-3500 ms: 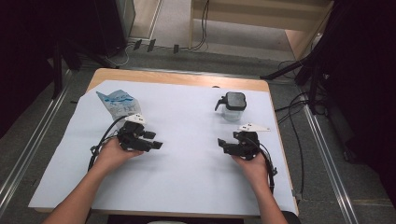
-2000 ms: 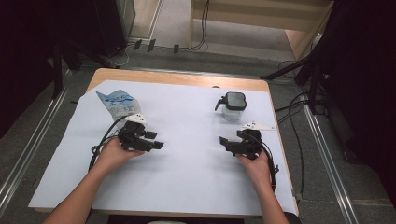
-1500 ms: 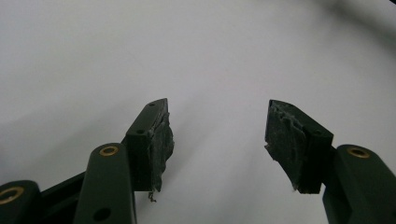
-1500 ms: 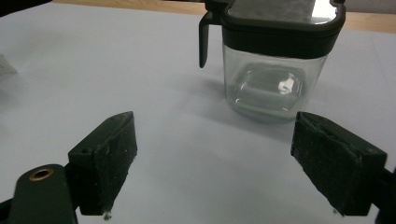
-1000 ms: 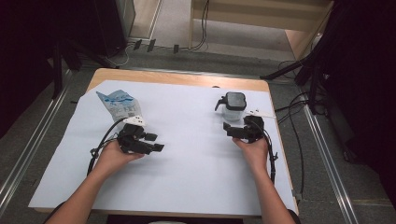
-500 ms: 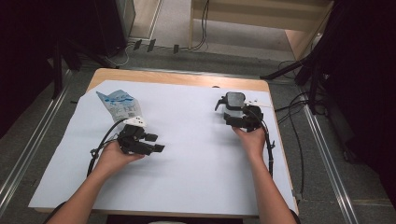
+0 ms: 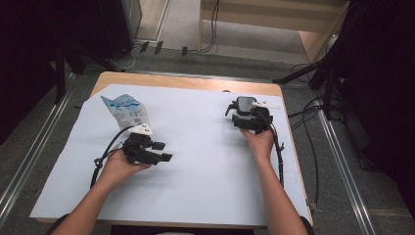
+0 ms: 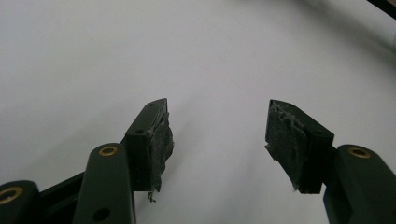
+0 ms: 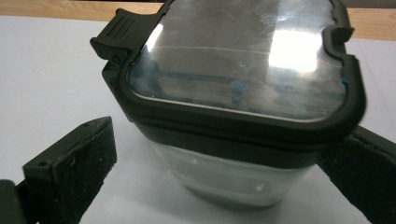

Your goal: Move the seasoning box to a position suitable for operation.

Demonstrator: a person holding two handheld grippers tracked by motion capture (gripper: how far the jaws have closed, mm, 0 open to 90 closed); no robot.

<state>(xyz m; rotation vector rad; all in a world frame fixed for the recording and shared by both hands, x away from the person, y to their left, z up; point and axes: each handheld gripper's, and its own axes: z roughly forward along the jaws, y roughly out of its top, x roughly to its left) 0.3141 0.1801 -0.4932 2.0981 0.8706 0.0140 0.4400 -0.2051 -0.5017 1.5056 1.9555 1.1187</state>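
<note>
Container (image 9: 238, 93) top cut off by edge, pouch (image 7: 126, 110) print unreadable

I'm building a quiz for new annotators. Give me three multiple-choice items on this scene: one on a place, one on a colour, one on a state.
1. Where does the blue-printed bag lie?
A. far left of the table
B. near right corner
C. on the floor

2. What colour is the lid rim of the clear container?
A. red
B. black
C. yellow

3. How do the jaws of the left gripper stand?
A. clamped on the bag
C. shut on nothing
B. apart with nothing between them

Answers: 1 A, the high view shows it beyond the left hand; 2 B, the right gripper view shows a black rim around the clear top; 3 B, bare white sheet shows between the pads.
</note>
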